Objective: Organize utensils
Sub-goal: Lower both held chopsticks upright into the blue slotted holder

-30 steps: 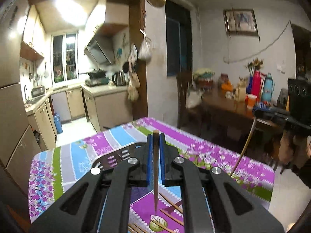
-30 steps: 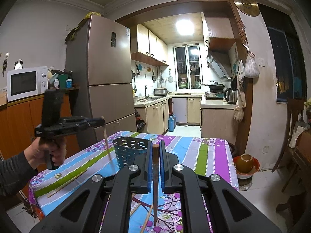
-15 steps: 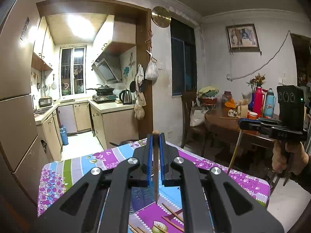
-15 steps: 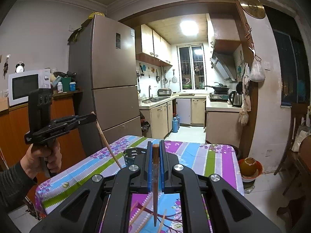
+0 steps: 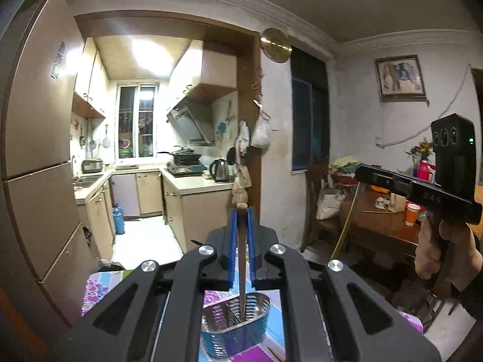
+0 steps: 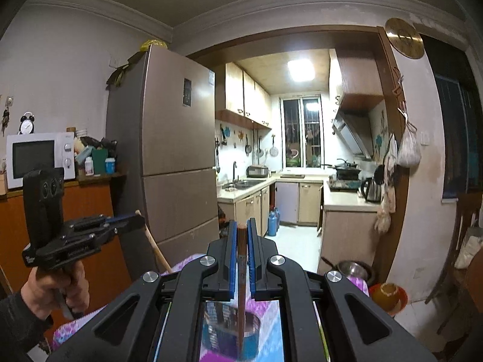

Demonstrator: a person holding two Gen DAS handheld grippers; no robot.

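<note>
We hold one chopstick (image 5: 241, 259) upright in the closed left tool (image 5: 240, 229), another (image 6: 241, 274) in the right tool (image 6: 241, 241), tips aimed at the blue holder (image 5: 238, 328) below.

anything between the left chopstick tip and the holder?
No. In the left wrist view, the chopstick clamped in the left gripper hangs tip-down over the blue utensil holder, nothing between.

Kitchen lit by ceiling panel (image 6: 301, 71), blown out to glare in left view; front room dim. Straight lines bent at edges by fisheye, corners vignetted black. Slight blur throughout.
</note>
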